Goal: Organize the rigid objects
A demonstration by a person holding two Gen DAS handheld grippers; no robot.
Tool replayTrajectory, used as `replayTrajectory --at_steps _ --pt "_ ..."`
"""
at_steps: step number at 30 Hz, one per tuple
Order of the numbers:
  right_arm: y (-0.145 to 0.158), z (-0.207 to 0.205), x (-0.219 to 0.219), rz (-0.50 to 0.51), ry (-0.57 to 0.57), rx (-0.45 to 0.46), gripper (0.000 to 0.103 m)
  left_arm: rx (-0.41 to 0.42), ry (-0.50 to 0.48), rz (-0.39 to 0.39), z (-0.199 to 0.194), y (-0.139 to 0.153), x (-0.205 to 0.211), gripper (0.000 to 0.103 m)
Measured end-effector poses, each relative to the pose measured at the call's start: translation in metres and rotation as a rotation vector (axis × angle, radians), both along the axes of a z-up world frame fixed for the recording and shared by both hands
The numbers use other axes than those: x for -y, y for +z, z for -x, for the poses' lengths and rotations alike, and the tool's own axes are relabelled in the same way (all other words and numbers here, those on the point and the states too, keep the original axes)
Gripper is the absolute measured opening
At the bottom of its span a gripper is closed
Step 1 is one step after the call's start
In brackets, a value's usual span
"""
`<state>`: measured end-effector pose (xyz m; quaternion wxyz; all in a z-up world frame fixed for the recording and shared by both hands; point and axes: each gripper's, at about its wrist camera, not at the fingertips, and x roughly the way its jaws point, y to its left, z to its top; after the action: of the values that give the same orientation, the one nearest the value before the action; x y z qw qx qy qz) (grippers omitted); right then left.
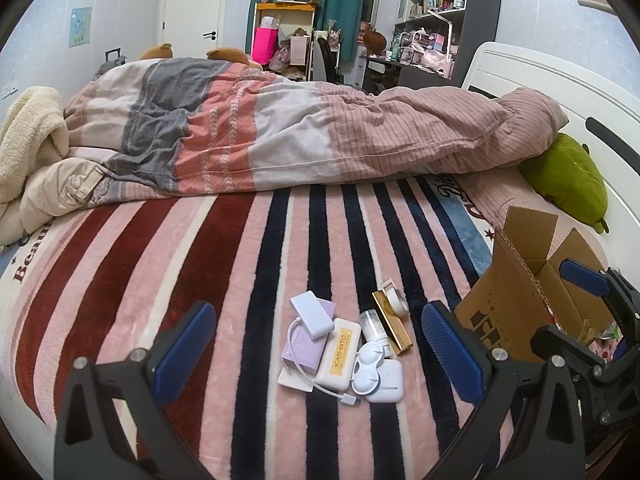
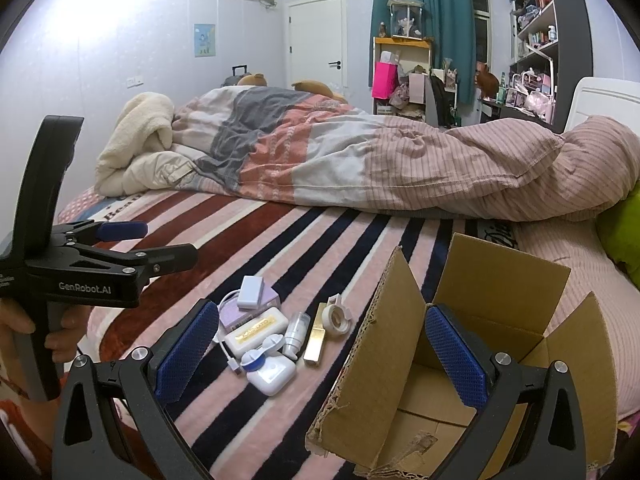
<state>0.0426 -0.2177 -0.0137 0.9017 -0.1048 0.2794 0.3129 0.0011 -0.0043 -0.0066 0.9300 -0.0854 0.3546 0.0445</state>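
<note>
A heap of small rigid items lies on the striped blanket: a white charger with cable [image 1: 312, 314] [image 2: 251, 292], a lilac box [image 1: 306, 346], a cream case [image 1: 340, 354] [image 2: 256, 332], a contact lens case [image 1: 368, 366] [image 2: 262, 354], a white earbud case [image 1: 386, 380] [image 2: 274, 374], a small bottle [image 2: 296, 334], a gold bar [image 1: 394, 328] [image 2: 316, 340] and a tape roll [image 1: 394, 300] [image 2: 336, 316]. An open cardboard box [image 1: 516, 312] [image 2: 492, 288] stands to their right. My left gripper [image 1: 320, 352] [image 2: 160, 244] is open above the heap. My right gripper [image 2: 320, 356] [image 1: 592, 308] is open over the box's edge, empty.
A rumpled duvet [image 1: 300, 132] lies across the far half of the bed. A green plush [image 1: 564, 178] sits by the white headboard [image 1: 560, 92] at right. Shelves and a desk stand behind the bed.
</note>
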Motion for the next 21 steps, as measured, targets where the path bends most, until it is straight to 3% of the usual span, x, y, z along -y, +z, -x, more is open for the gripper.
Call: replayTrajectory --at_steps 10,15,18,21 --pt "-0.001 0.009 -0.007 0.025 0.003 0.059 0.103 0.001 0.011 0.008 0.001 -0.002 -0.003 0.103" --pt "0.003 0.019 -0.012 -0.009 0.046 0.086 0.103 -0.007 0.018 0.02 0.001 -0.004 -0.011 0.103" --pt "0.006 0.031 -0.026 0.027 0.075 0.142 0.103 -0.011 0.027 0.011 0.002 -0.005 -0.018 0.103" --pt "0.004 0.037 -0.045 0.056 0.147 0.14 0.103 -0.004 0.046 -0.003 0.004 -0.005 -0.027 0.103"
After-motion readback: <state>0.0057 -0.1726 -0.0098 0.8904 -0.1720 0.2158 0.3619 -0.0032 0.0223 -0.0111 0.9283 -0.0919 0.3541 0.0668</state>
